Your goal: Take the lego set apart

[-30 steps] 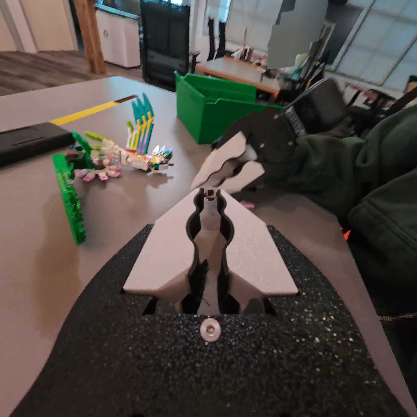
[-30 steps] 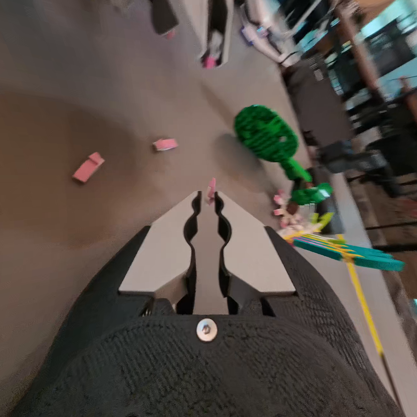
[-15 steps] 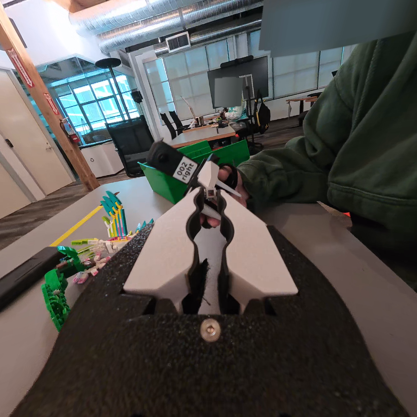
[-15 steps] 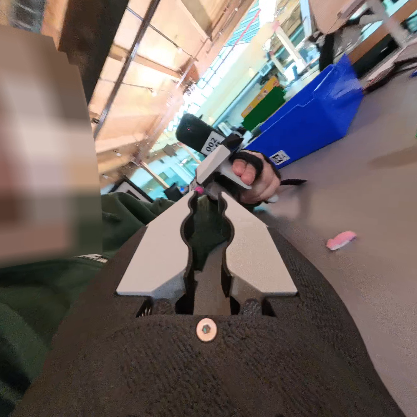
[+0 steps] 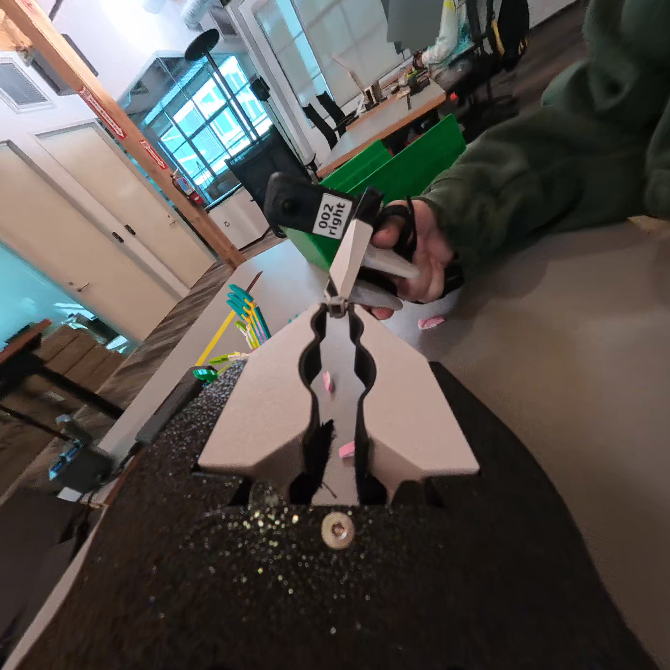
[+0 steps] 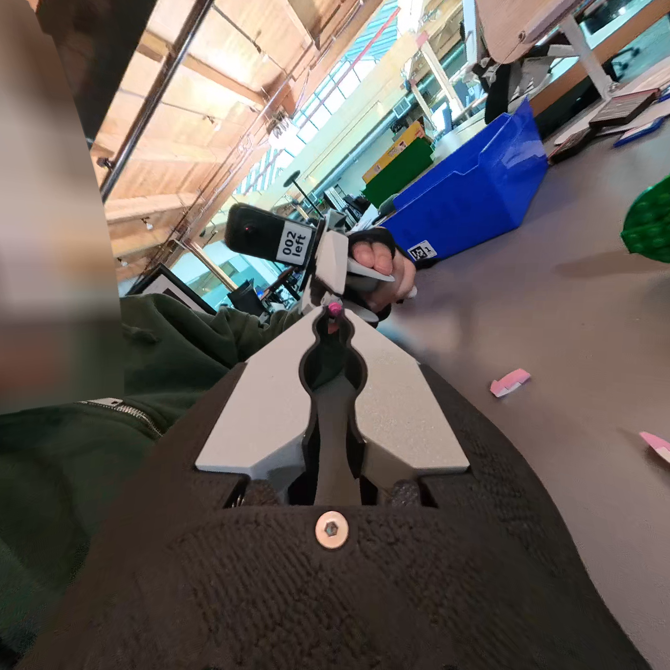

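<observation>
My left gripper (image 5: 336,309) is shut on a small grey lego piece (image 5: 337,309), held above the grey table (image 5: 544,326). My right gripper (image 6: 333,312) is shut on a small pink piece (image 6: 334,309). The two grippers face each other tip to tip, so the right gripper's fingers (image 5: 350,250) show in the left wrist view and the left gripper's fingers (image 6: 331,259) show in the right wrist view. Whether the grey and pink pieces are joined I cannot tell. The rest of the lego set, with teal, yellow and pink feathers (image 5: 246,319), lies on the table to the left.
Loose pink pieces lie on the table (image 5: 429,321) (image 5: 346,450) (image 6: 509,382) (image 6: 658,444). A green bin (image 5: 391,174) stands behind the right hand, a blue bin (image 6: 471,203) behind the left hand. A green studded plate (image 6: 649,224) is at the right edge. A person's green sleeve (image 5: 544,163) reaches in.
Both grippers have risen from the table and turned to face each other, each still holding its piece. Their tips have come together and both views have tilted.
</observation>
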